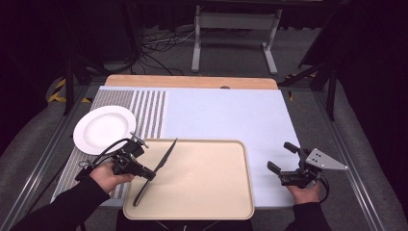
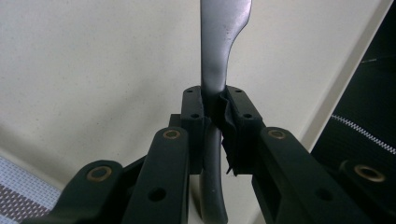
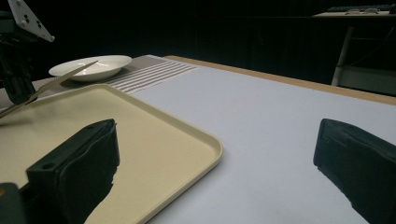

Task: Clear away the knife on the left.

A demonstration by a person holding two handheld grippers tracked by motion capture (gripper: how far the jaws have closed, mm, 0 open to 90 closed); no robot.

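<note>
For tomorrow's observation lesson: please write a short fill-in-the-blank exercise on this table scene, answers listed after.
1. The left gripper is shut on a ____.
2. The right gripper's jaws stand ____.
3. The white plate lies to the ____ of the beige tray.

Missing words: knife; open; left

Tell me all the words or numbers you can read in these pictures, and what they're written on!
None: there is no readable word, number or brand in these pictures.
The white plate, the beige tray, the knife held by the left gripper and the grey plate on the right gripper are all plain.
The striped placemat bears a pattern, not letters.
</note>
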